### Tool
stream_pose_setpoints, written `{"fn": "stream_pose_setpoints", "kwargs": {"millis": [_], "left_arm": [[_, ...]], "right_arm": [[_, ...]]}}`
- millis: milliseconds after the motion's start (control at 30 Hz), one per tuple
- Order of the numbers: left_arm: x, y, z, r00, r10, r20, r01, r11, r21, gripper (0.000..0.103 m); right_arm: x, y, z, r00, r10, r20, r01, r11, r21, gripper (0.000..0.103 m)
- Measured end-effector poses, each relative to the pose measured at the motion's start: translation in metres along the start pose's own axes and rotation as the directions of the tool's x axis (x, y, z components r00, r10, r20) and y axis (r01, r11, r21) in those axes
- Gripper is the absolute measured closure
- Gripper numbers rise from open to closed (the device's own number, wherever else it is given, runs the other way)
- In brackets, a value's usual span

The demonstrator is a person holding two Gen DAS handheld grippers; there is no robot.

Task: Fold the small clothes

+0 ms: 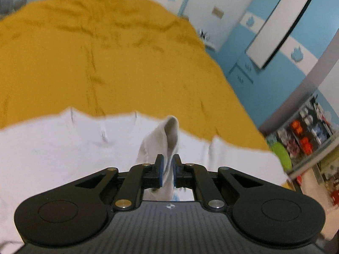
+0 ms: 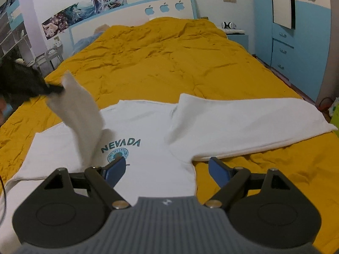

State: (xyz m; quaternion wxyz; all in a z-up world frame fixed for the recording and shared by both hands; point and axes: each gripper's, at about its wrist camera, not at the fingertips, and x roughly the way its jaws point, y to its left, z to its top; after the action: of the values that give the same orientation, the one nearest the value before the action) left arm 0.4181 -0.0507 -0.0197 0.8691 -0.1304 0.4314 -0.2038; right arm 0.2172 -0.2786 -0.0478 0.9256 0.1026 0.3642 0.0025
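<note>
A white sweatshirt [image 2: 152,131] with "NEVADA" printed on its chest lies flat on a yellow bed cover [image 2: 169,63]. My left gripper [image 1: 168,165] is shut on the end of one sleeve [image 1: 167,135], and the cloth stands up between its blue pads. In the right wrist view the same sleeve [image 2: 80,110] rises off the shirt's left side, pinched by the blurred black left gripper [image 2: 54,89]. The other sleeve [image 2: 243,122] lies spread out to the right. My right gripper [image 2: 166,160] stands open over the shirt's right side, nothing between its fingers.
The yellow bed cover [image 1: 106,53] stretches far beyond the shirt to a white and blue headboard [image 2: 165,8]. A blue wardrobe [image 2: 281,42] and a nightstand [image 2: 235,33] stand to the right of the bed. Shelves [image 2: 12,33] are at the left, a toy shelf [image 1: 307,131] off the bed's side.
</note>
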Motion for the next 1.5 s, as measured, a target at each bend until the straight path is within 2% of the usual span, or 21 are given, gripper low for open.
{"fn": "stream_pose_setpoints", "kwargs": {"millis": [67,133,233,367,433,600,667,800,867,933,1000,1033,1067,1200,1367,1500], "left_arm": [[0.001,0.004,-0.009,0.999,-0.024,-0.043,0.024,1.000,0.003,0.078],[-0.002,0.010,-0.023,0.999,-0.026,-0.037,0.027,0.999,0.032,0.077],[-0.022,0.024,-0.033,1.000,0.017,0.001,-0.017,0.997,0.081,0.068],[-0.052,0.065,-0.041,0.990,0.134,0.050,-0.137,0.988,0.075,0.068],[-0.063,0.090,-0.046,0.973,0.223,0.059,-0.226,0.972,0.064,0.068],[-0.078,0.142,-0.054,0.938,0.345,0.044,-0.345,0.939,-0.013,0.068],[-0.080,0.157,-0.059,0.930,0.365,0.034,-0.364,0.930,-0.046,0.068],[-0.077,0.183,-0.074,0.932,0.361,0.001,-0.359,0.927,-0.108,0.068],[-0.075,0.193,-0.081,0.934,0.357,-0.010,-0.355,0.926,-0.125,0.068],[-0.071,0.199,-0.085,0.935,0.353,-0.019,-0.352,0.926,-0.136,0.068],[-0.070,0.205,-0.087,0.939,0.344,-0.019,-0.343,0.928,-0.144,0.068],[-0.070,0.208,-0.088,0.942,0.335,-0.015,-0.333,0.931,-0.150,0.072],[-0.070,0.210,-0.089,0.947,0.322,-0.012,-0.320,0.934,-0.157,0.077],[-0.068,0.215,-0.091,0.954,0.299,0.001,-0.295,0.940,-0.173,0.082],[-0.072,0.220,-0.092,0.958,0.287,0.011,-0.278,0.936,-0.216,0.082],[-0.076,0.222,-0.093,0.963,0.268,0.003,-0.259,0.935,-0.244,0.082]], "right_arm": [[0.005,0.001,0.000,1.000,-0.001,-0.012,0.001,1.000,-0.005,0.022],[0.012,0.004,0.000,1.000,-0.001,-0.027,0.001,1.000,-0.011,0.022],[0.024,0.009,0.001,0.999,-0.006,-0.046,0.005,1.000,-0.024,0.022],[0.041,0.026,0.007,0.997,0.021,-0.068,-0.025,0.998,-0.058,0.027],[0.050,0.041,0.008,0.996,0.052,-0.079,-0.058,0.995,-0.083,0.028],[0.083,0.095,0.011,0.987,0.112,-0.113,-0.129,0.979,-0.156,0.029],[0.096,0.115,0.013,0.987,0.110,-0.117,-0.130,0.976,-0.177,0.030],[0.124,0.151,0.019,0.990,0.085,-0.112,-0.105,0.976,-0.192,0.029],[0.140,0.164,0.023,0.993,0.047,-0.106,-0.069,0.975,-0.211,0.030],[0.156,0.169,0.026,0.995,-0.025,-0.098,0.002,0.973,-0.232,0.031],[0.163,0.158,0.029,0.993,-0.030,-0.112,0.007,0.980,-0.200,0.059],[0.163,0.150,0.031,0.992,-0.026,-0.126,0.003,0.984,-0.177,0.086],[0.159,0.140,0.033,0.991,-0.026,-0.128,0.006,0.988,-0.154,0.085],[0.136,0.090,0.037,0.990,-0.087,-0.112,0.076,0.992,-0.103,0.084],[0.129,0.027,0.030,0.962,-0.217,-0.165,0.213,0.976,-0.043,0.079],[0.120,0.012,0.028,0.974,-0.165,-0.156,0.168,0.986,0.007,0.075]]}}
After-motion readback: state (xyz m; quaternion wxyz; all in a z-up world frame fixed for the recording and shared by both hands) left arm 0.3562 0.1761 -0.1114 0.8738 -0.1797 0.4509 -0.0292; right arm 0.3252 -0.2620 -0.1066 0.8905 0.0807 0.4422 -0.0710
